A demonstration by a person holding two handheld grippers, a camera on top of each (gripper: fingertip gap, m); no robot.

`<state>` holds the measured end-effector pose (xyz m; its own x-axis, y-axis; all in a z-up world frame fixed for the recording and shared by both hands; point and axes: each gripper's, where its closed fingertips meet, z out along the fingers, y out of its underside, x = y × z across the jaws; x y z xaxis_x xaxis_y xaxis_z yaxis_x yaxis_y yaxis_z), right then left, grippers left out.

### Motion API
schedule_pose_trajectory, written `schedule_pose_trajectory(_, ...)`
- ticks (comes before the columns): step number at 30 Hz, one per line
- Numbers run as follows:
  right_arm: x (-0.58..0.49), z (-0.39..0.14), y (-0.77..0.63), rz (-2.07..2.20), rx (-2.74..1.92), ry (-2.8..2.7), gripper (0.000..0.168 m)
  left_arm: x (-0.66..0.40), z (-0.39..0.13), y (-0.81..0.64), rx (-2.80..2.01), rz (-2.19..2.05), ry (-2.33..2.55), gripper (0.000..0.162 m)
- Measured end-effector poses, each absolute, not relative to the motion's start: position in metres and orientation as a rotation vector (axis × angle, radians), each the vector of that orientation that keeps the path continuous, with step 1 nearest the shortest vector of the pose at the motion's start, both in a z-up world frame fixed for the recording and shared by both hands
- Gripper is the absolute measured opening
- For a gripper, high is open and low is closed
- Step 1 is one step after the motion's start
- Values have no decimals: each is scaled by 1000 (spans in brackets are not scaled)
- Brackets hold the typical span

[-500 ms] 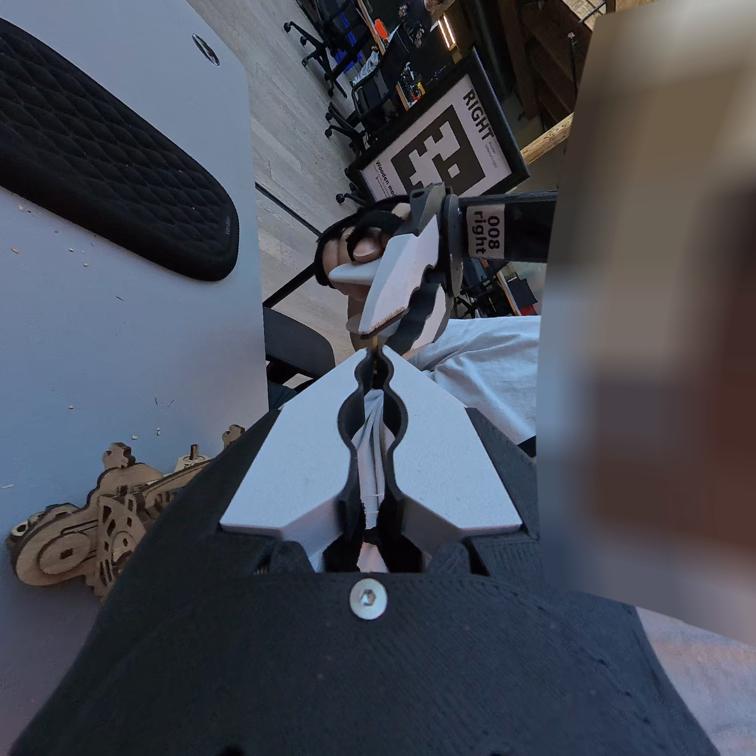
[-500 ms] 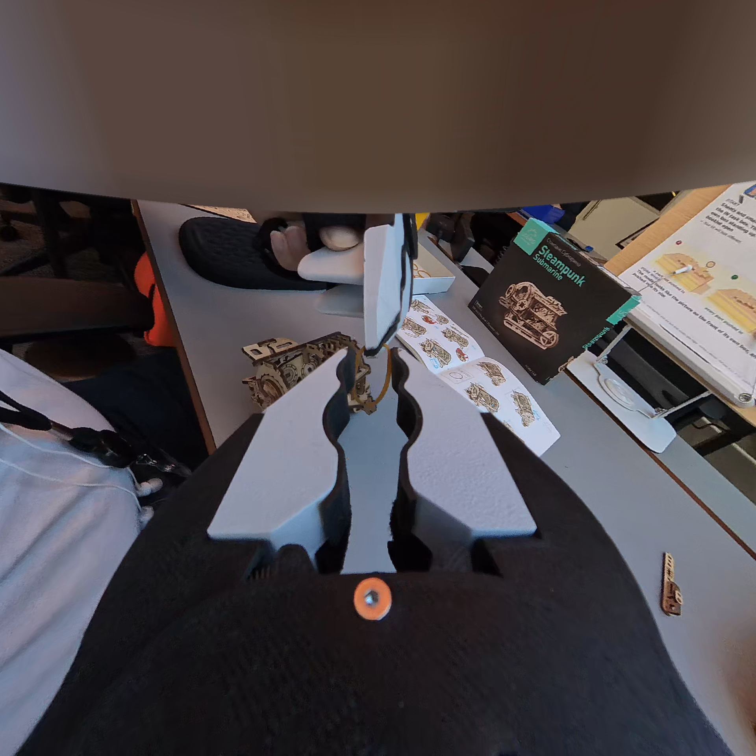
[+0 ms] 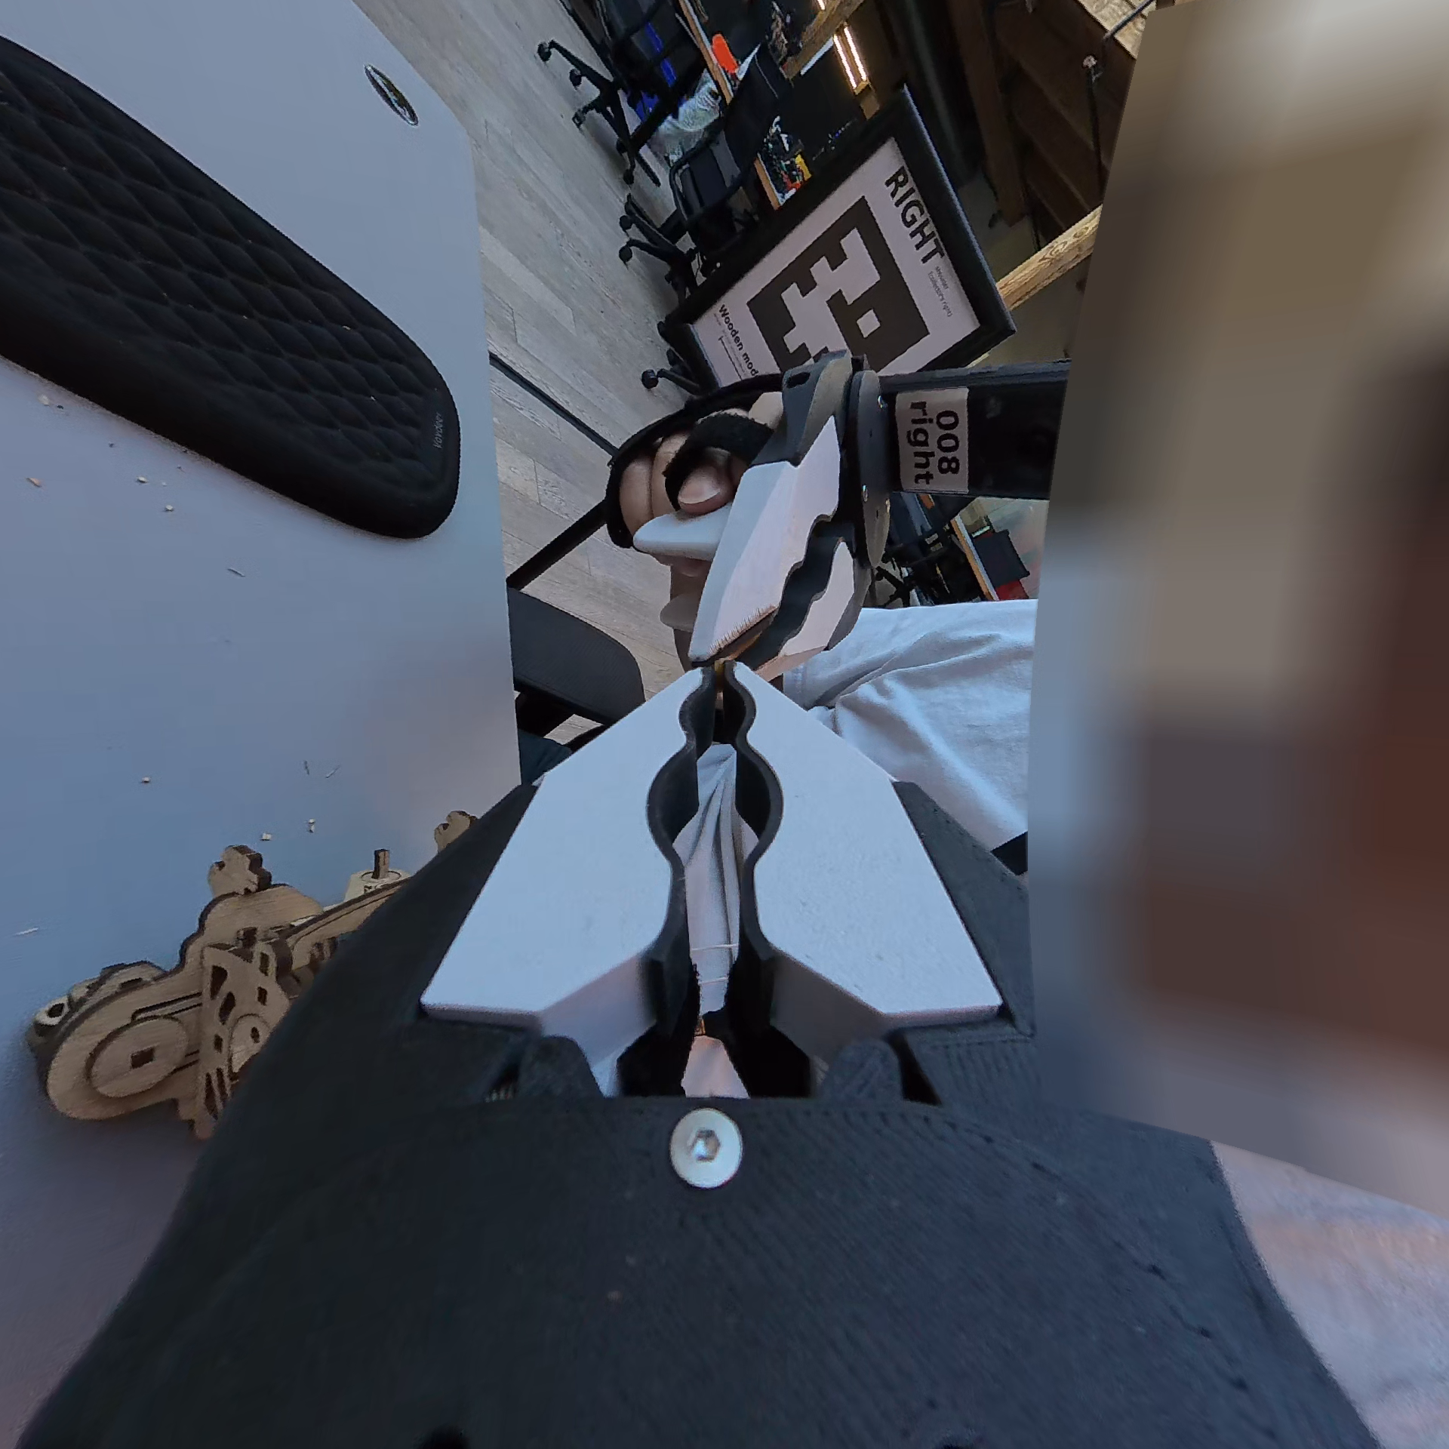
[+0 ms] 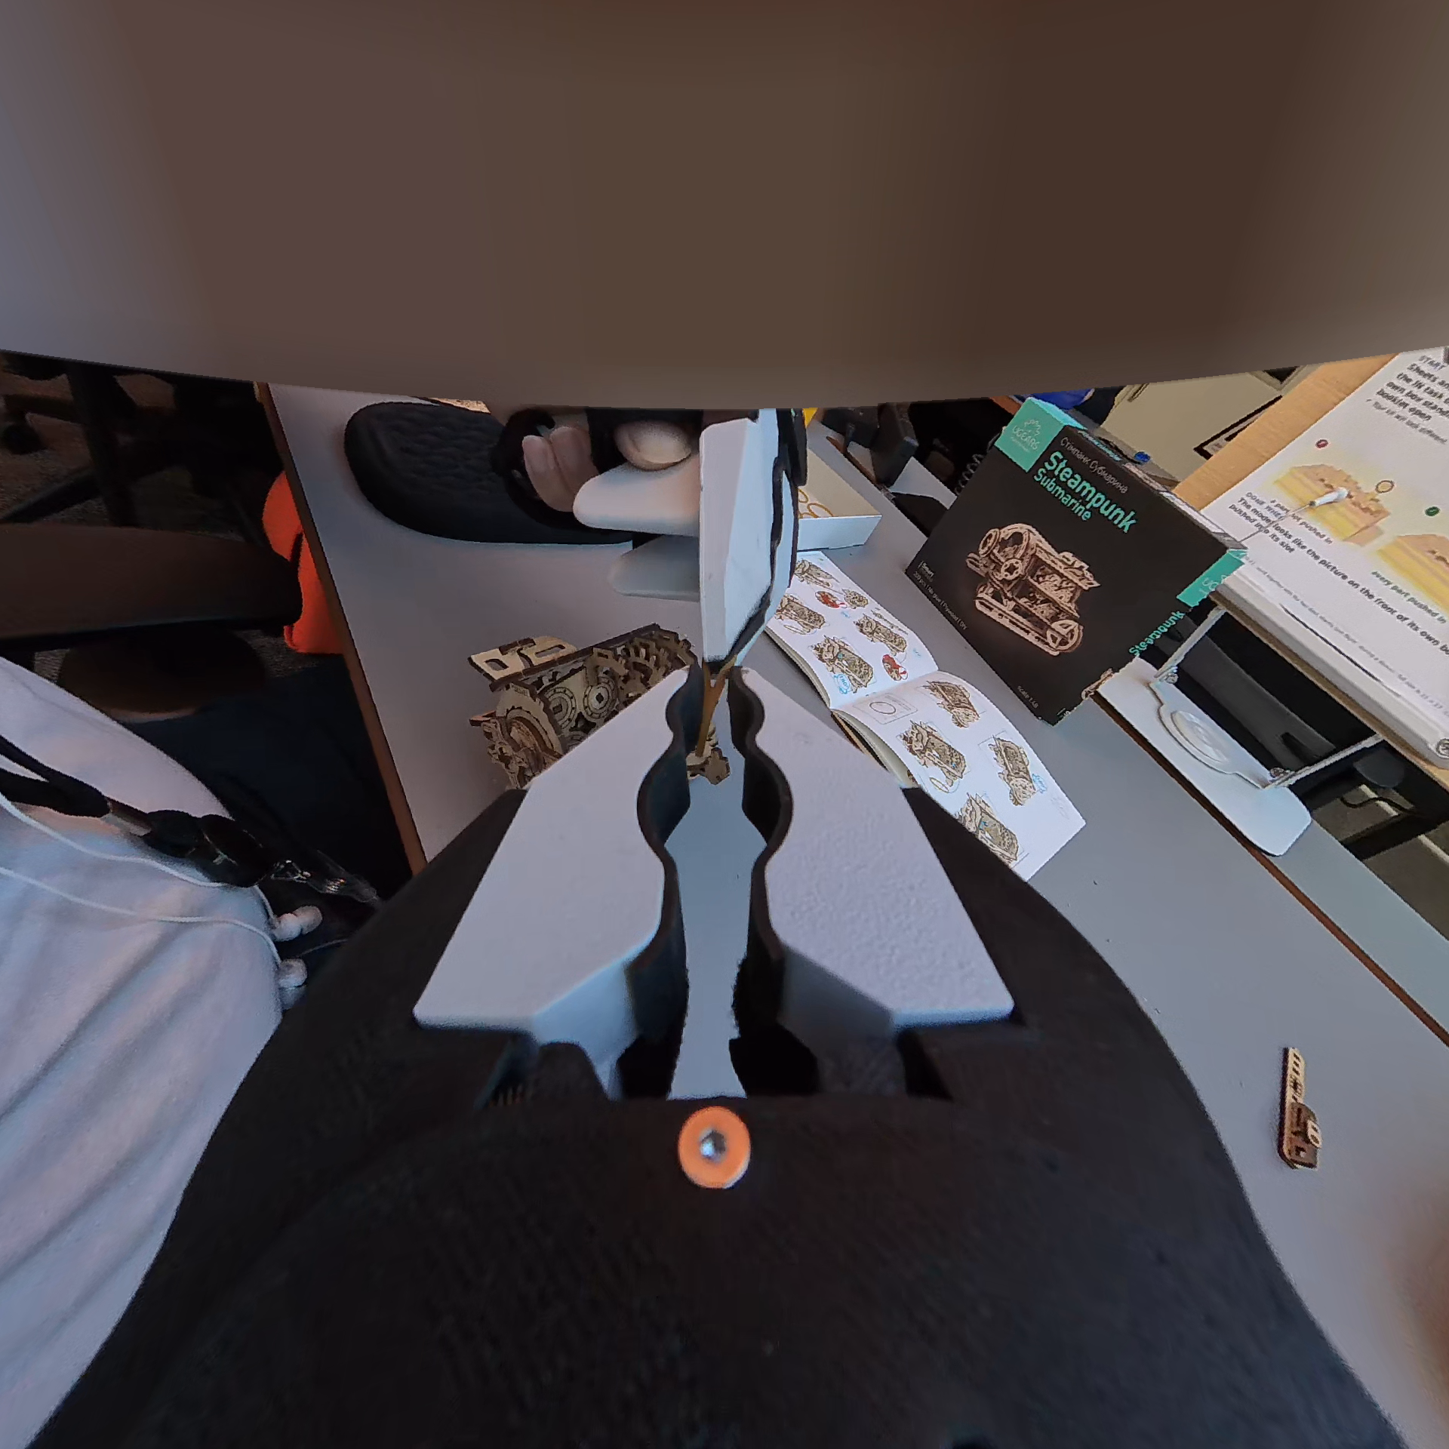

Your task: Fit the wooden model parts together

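While both tools met tip to tip above the tabletop, the left hand-held gripper had its jaws nearly together, pinching the end of a thin rubber band. From the right wrist view, the right hand-held gripper was likewise drawn in at the tips, and the same band ran down between its fingers, with a small wooden part hanging at the band's lower end. Whether the right tips actually clamped the band or only flanked it could not be made out.

In that view the left tool came down from above, a person's hand on its trigger. Behind the tips, the partly built wooden model stood on the tabletop near its front edge. An open instruction booklet lay to the right of it, and a black product box stood beyond the booklet. A loose flat wooden piece lay alone near the right edge. A black wrist rest lay farther back.
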<state>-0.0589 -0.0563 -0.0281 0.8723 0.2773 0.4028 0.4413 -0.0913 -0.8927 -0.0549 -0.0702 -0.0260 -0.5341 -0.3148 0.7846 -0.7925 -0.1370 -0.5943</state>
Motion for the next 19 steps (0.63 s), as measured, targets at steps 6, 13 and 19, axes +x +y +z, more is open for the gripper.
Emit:
schedule_pose_trajectory(6,-56,-26,-56,-222,-1671,-572,3,-52,-28,-66,1270,1710,-1724,0)
schedule_pose_trajectory(13,-55,-27,-57,-248,-1679,-587,10,-55,-29,-69,1258,1684,-1731,0)
schedule_pose_trajectory(19,-53,-23,-59,-248,-1668,-593,17,-58,-28,-73,1242,1668,-1724,0)
